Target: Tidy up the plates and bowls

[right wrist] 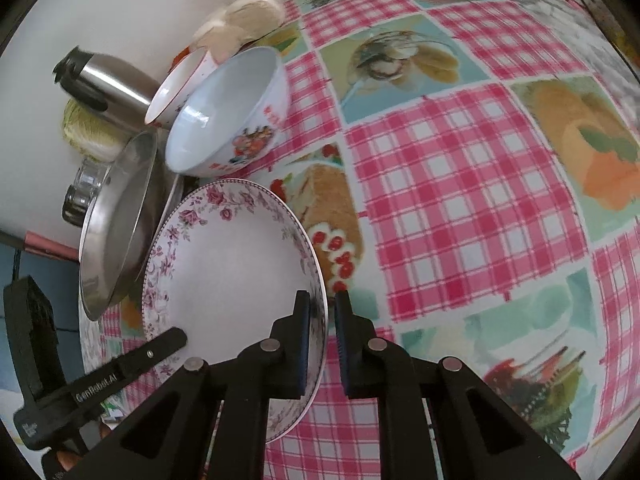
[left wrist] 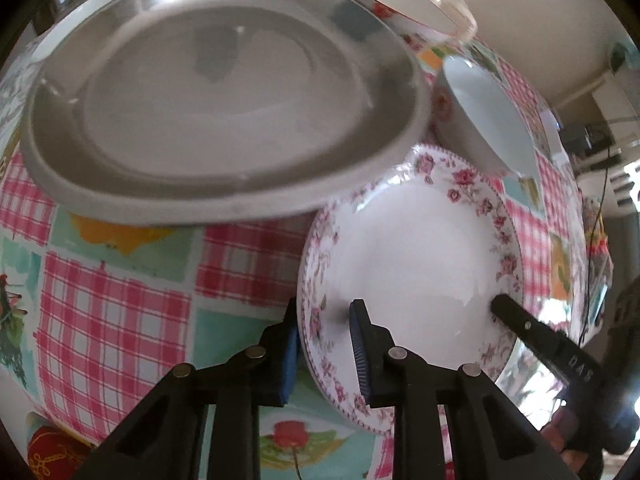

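Note:
A white plate with a pink floral rim (left wrist: 420, 248) (right wrist: 228, 276) sits tilted over the checked tablecloth (right wrist: 460, 200). My right gripper (right wrist: 322, 320) is shut on its right rim, and one of its fingers (left wrist: 516, 320) shows in the left wrist view. My left gripper (left wrist: 324, 340) straddles the opposite rim with a strip of floral rim still showing between the pads; its finger (right wrist: 160, 350) appears in the right wrist view. A steel plate (left wrist: 224, 100) (right wrist: 116, 224) lies just beyond, its edge over the floral plate. A white bowl with red flowers (right wrist: 228, 112) (left wrist: 488, 120) stands behind.
A second small bowl (right wrist: 176, 88) leans behind the first. A steel flask (right wrist: 100, 80), a cabbage (right wrist: 88, 132) and a glass jar (right wrist: 84, 192) stand along the wall. Round flatbreads (right wrist: 248, 12) lie at the back.

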Tool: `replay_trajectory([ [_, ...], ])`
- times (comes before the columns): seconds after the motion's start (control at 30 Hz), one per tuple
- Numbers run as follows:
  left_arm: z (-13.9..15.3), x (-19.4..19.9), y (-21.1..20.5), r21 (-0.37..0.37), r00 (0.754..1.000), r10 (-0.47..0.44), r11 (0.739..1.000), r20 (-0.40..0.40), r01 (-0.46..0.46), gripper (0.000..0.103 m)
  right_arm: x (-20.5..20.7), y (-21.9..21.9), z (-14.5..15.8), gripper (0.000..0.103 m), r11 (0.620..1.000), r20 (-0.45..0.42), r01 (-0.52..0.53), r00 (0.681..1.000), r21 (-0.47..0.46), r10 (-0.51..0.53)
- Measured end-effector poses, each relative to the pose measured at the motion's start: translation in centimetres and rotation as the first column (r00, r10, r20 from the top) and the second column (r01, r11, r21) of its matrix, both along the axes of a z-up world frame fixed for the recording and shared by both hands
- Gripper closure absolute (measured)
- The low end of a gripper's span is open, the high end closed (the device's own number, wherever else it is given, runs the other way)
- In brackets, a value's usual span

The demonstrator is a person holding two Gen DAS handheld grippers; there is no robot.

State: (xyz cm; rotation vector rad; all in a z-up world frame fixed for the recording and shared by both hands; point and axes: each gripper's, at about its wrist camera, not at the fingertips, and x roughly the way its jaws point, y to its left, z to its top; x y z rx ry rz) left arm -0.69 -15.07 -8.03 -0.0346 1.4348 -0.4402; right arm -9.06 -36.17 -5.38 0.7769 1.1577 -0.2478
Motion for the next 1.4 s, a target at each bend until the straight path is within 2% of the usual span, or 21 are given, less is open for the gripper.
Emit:
replay_trajectory([
  [0.17,-0.1,-0.7,-1.6,0.001,0.999,-0.037,0.999,-0.003,0.037,0.076,-1.2,-1.2,-0.1,0.091,0.999,-0.004,0.047,0.999,0.017,-0.047],
  [0.37,-1.0,0.3,-1.6,-0.043,1.000,0.005,0.999,-0.017,-0.006,0.077,-2.1,-2.3,-0.3,0.091,0.998,-0.001,0.056,0.998,0.030,-0.056],
  [0.7,-1.4,2.9,-1.0,-0.081,1.000,0.029,0.996,-0.008,-0.030,0.076,-0.7,-2.2,-0.9,0.093,0.995,0.024,0.070,0.997,0.066,-0.071],
  [0.77,-1.0,3.8,-0.9,-0.072,1.000,0.029,0.997,-0.003,-0.029,0.078,-0.7,-2.2,-0.8,0.093,0.996,0.023,0.065,0.998,0.060,-0.066],
  [0.83,-0.5,3.3,-0.7,-0.047,1.000,0.013,0.999,0.020,-0.012,0.082,-0.5,-2.1,-0.7,0.092,0.997,0.026,0.058,0.998,0.055,-0.060],
  [0.93,-0.2,2.4,-1.7,-0.025,0.999,-0.003,1.000,0.040,0.004,0.082,-0.3,-1.8,-0.5,0.092,0.998,0.023,0.044,0.999,0.040,-0.045],
  [1.1,0.4,2.6,-1.6,-0.053,0.999,0.000,0.999,0.033,0.001,0.083,-0.4,-1.8,-0.1,0.092,0.998,0.019,0.049,0.999,0.025,-0.050],
  [1.3,1.9,2.3,-1.7,-0.041,0.996,-0.024,0.999,0.089,0.028,0.083,-0.6,-1.8,0.5,0.092,0.999,0.018,0.052,0.999,-0.006,-0.051],
  [1.4,2.0,2.1,-1.5,-0.040,0.995,-0.030,0.999,0.093,0.034,0.083,-0.7,-1.9,0.9,0.092,0.999,0.024,0.048,0.999,-0.015,-0.047],
])
